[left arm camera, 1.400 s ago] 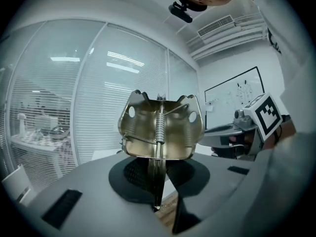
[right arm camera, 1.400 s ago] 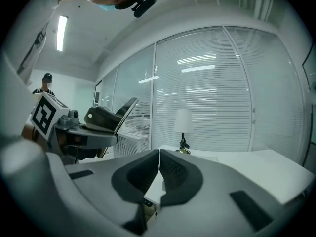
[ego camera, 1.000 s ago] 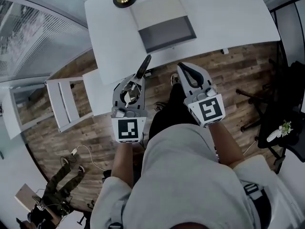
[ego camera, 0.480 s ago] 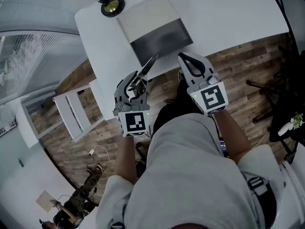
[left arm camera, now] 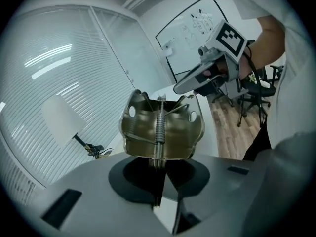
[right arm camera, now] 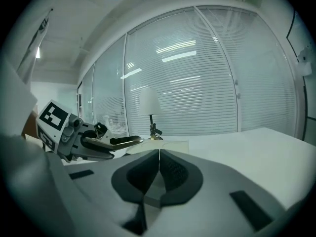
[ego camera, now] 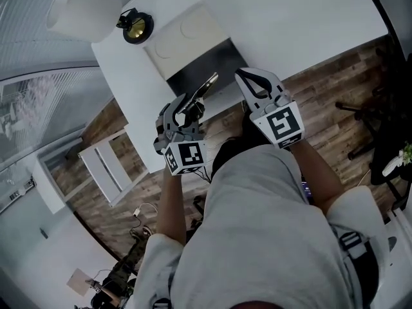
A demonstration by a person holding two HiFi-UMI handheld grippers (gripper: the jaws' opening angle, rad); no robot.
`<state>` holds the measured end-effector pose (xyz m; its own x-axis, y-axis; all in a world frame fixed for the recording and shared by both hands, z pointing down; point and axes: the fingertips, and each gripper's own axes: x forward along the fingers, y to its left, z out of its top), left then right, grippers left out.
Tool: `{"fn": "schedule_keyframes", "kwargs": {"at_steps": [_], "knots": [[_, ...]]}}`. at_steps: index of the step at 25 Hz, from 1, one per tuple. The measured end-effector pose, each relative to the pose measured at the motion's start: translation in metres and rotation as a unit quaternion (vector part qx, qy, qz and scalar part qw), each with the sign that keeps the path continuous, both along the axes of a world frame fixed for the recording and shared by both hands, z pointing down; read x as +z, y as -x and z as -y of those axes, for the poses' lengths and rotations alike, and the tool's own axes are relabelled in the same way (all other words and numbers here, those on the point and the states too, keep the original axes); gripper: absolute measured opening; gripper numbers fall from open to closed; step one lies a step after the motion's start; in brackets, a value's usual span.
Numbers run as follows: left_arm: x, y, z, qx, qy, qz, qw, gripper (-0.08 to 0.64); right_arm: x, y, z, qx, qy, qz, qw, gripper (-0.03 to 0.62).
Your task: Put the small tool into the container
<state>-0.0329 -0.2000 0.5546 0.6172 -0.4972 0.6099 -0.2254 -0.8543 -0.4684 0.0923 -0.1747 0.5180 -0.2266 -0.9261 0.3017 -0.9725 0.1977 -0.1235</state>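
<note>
Grip looks sound from where I sit: the left gripper (ego camera: 190,107) is clamped on the tool (ego camera: 205,87), a brass-coloured sprung piece. The left gripper view shows its base between the jaws, with the pads pressed on either side. The right gripper (ego camera: 252,82) has its jaws together with nothing between them; its own view shows the pads meeting along one line.

The tool is in the air, not yet in the container (ego camera: 193,69). That container sits on the white table (ego camera: 309,24), with a pale part on the far side and a dark open part nearest me. A lamp (ego camera: 135,28) stands just beside its far-left corner.

What the next move hangs on, as I judge it: the container lies far and slightly right of the left gripper. The tool's long axis points that way, running from the jaws out toward the dark opening. In the head view its free tip overlaps the near edge of that opening, but I can't tell how high above the rim it hangs. The left hand carries the tool; the right hovers just to its right, near the container's near-right corner. I'd push on along the tool's own axis, then lower it and part the jaws once the tip is well inside the rim. Letting go short would likely drop it on the table edge.
</note>
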Motion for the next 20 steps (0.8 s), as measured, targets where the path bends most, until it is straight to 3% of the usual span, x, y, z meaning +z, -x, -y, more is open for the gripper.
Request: {"fn": "schedule_keyframes", "kwargs": {"at_steps": [10, 20], "knots": [[0.032, -0.027, 0.029, 0.039, -0.042, 0.072, 0.9958, 0.081, 0.016, -0.029, 0.022, -0.003, 0.014, -0.004, 1.0, 0.026], [0.055, -0.043, 0.043, 0.05, -0.038, 0.111, 0.9918, 0.082, 0.024, -0.048, 0.038, -0.013, 0.022, -0.002, 1.0, 0.026]]}}
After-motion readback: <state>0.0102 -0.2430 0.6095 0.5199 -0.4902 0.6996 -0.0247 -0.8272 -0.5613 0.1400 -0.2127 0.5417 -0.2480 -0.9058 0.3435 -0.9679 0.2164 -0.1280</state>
